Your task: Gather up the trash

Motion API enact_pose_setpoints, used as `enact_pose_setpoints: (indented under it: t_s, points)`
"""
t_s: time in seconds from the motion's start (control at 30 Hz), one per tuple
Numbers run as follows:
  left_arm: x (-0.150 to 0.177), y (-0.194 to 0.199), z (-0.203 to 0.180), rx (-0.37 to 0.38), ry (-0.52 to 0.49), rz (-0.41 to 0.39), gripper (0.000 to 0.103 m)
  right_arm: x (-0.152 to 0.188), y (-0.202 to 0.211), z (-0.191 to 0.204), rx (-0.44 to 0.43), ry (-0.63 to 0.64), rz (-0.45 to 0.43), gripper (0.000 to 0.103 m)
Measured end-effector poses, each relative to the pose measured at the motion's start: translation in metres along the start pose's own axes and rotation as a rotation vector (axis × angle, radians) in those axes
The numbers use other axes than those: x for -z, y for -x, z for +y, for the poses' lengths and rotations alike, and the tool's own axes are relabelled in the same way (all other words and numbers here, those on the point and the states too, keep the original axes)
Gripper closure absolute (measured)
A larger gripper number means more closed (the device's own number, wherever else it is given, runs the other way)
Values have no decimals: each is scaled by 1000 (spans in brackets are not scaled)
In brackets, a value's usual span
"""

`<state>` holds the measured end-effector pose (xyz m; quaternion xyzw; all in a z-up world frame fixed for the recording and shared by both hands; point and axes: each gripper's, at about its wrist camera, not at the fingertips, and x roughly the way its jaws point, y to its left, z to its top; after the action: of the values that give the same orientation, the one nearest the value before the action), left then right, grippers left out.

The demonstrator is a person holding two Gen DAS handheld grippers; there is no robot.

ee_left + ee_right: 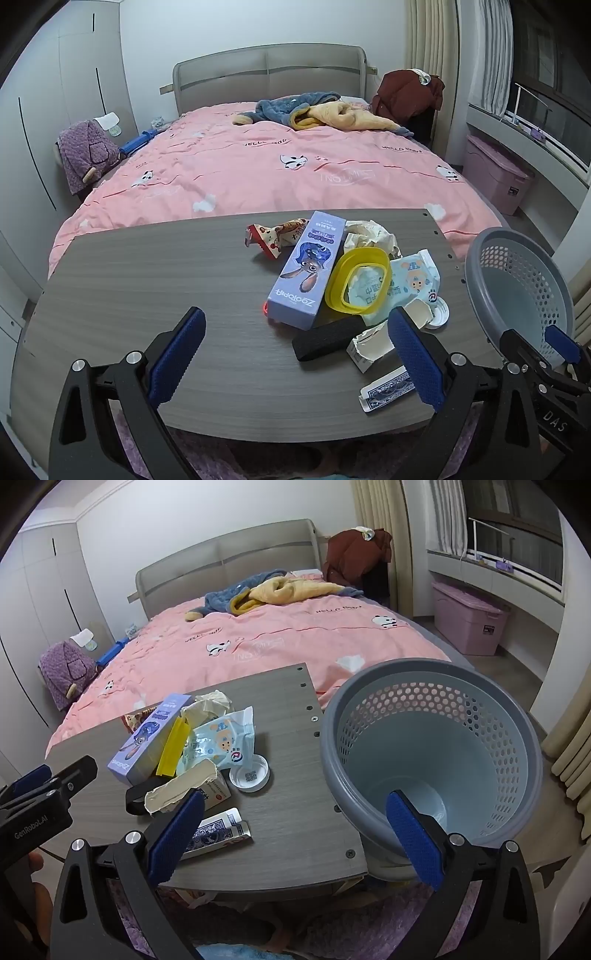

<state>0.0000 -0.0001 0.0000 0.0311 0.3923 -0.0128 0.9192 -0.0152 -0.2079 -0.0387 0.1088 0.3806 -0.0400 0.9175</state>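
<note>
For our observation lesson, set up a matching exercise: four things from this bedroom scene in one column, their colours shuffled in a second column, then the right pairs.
Things:
1. ring-shaped lid
2. waste basket
3. bedcover
4. storage box

Colours:
A. pink with cartoon animals
B. yellow
C. pale purple
D. grey-blue

Pairs: 1-B, 2-D, 3-A, 4-C
</note>
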Motion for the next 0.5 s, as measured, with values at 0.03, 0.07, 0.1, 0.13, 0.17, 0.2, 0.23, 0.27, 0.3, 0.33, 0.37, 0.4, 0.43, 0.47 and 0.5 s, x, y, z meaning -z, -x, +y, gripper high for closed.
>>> enact_pose_setpoints:
  t_s: [0.03, 0.07, 0.1, 0.13, 0.17, 0.2, 0.23, 0.27, 0.3, 0.33, 0.37, 0.4, 0.43, 0.47, 0.5]
  points:
    - [0, 0, 0, 2, 1, 0, 8, 0, 0, 0, 0, 0, 1, 6]
    - [0, 0, 0, 2, 0, 0, 8, 0, 1, 0, -1, 0, -5, 6]
    - [0, 0, 0, 1, 2, 1, 8, 1, 2, 0, -1, 0, -4, 6]
    - [0, 0, 0, 1, 2, -1, 8, 1, 2, 0, 0, 1, -3, 6]
    - [0, 0, 0, 0, 1, -2, 9, 1, 3, 0, 1, 0, -4, 6]
    - [0, 1, 0, 1, 1, -3, 8, 1, 3, 0, 1, 1, -4, 6]
    - [-1, 1, 0, 2, 0, -3, 8, 1, 4, 0, 2, 1, -5, 6]
    - [-1, 1, 0, 2, -1, -4, 8, 1, 4, 0, 4, 1, -5, 6]
    - [4, 8, 4, 3, -1, -6, 8, 2, 2, 2, 4, 0, -5, 6]
    - [3, 7, 7, 3, 0, -7, 8, 2, 5, 1, 3, -1, -6, 6]
    - [3, 7, 6, 1, -1, -8, 8, 2, 8, 0, 4, -1, -7, 6]
    - [3, 8, 7, 2, -2, -9, 8, 1, 7, -2, 5, -1, -8, 6]
    - [3, 8, 7, 2, -2, -10, 9, 0, 7, -2, 6, 0, -9, 6]
    - [3, 9, 8, 2, -3, -11, 9, 0, 10, -1, 6, 0, -11, 6]
    - [2, 9, 9, 1, -3, -11, 8, 1, 11, 1, 8, 1, -12, 6]
